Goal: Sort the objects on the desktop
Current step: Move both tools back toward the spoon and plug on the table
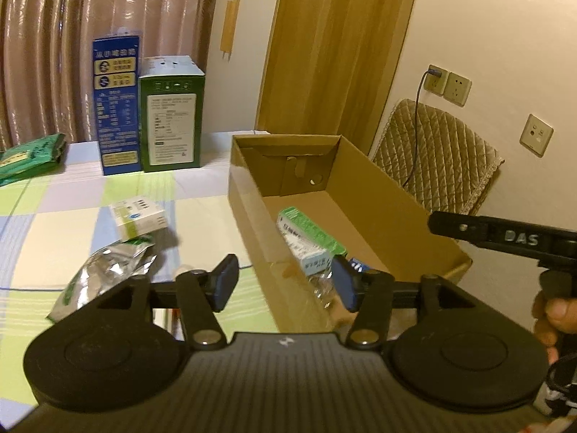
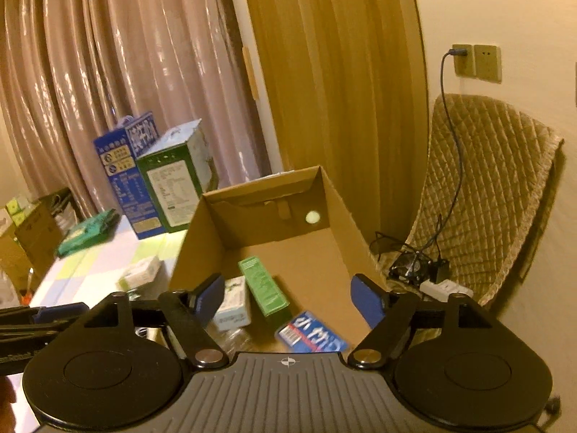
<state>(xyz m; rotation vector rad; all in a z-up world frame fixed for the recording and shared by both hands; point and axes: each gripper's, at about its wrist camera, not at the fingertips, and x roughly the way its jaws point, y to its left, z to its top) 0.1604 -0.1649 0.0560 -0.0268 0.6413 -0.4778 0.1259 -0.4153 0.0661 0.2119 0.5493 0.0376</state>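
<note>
An open cardboard box (image 1: 375,195) stands on the checked tablecloth. Inside lie a green carton (image 1: 310,229), a blue packet (image 1: 357,264) and some clear plastic wrap (image 1: 321,288). My left gripper (image 1: 285,283) hovers over the box's near-left wall, open, with nothing between its pads. In the right wrist view the same box (image 2: 259,189) holds the green carton (image 2: 265,285), a white carton (image 2: 234,305) and the blue packet (image 2: 312,333). My right gripper (image 2: 288,299) is open and empty above them. A small white-green box (image 1: 139,218) and a silver foil pouch (image 1: 104,278) lie on the cloth left of the box.
A tall blue carton (image 1: 117,104) and a green carton (image 1: 173,115) stand at the back by the curtain. A green packet (image 1: 29,158) lies far left. A quilted chair (image 1: 443,155) with a cable and power strip (image 2: 445,288) sits right of the box. Brown boxes (image 2: 32,238) stand beyond the table's left edge.
</note>
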